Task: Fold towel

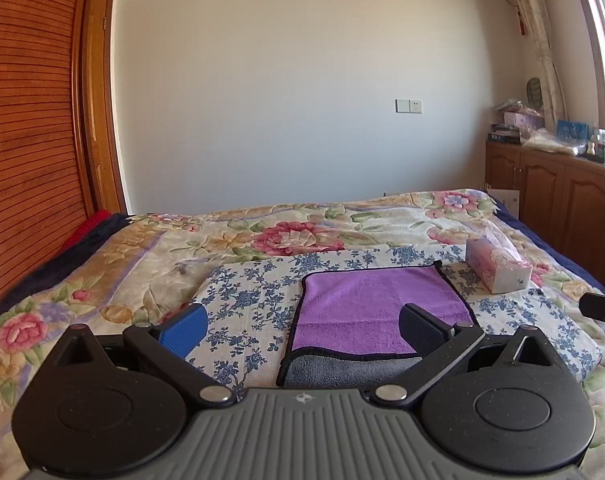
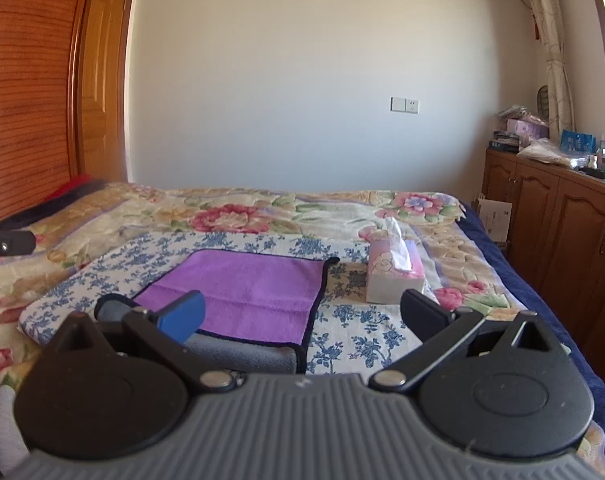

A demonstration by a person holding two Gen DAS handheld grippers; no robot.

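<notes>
While both grippers, left (image 1: 302,330) and right (image 2: 302,316), are held agape and empty, the purple microfibre towel (image 2: 238,292), apparently part-folded, is seen mid-mat; its near hem must be pinched next.

Colours and patterns, both wrist views.

Towel (image 1: 376,304): purple upper face, grey underside showing along the near edge, dark binding round the border. Cloth (image 1: 254,300) under it: white with small blue flower sprigs. Bedspread (image 1: 302,232): cream ground, large pink-red roses, green leaves, tan and lilac bands; navy edge on the right side. Tissue box (image 2: 396,276): pink and white with a pale flower print, white tissue on top. Left gripper (image 1: 302,330): black arms, grey ribbed body, one blue pad and one dark navy pad. Right gripper (image 2: 302,316): same scheme. Wall (image 2: 302,80): plain off-white. Cabinets (image 2: 562,224): reddish-brown wood. Headboard (image 1: 22,140): orange-brown, dark horizontal lines. Curtain (image 2: 550,32): beige, looped pattern.
</notes>
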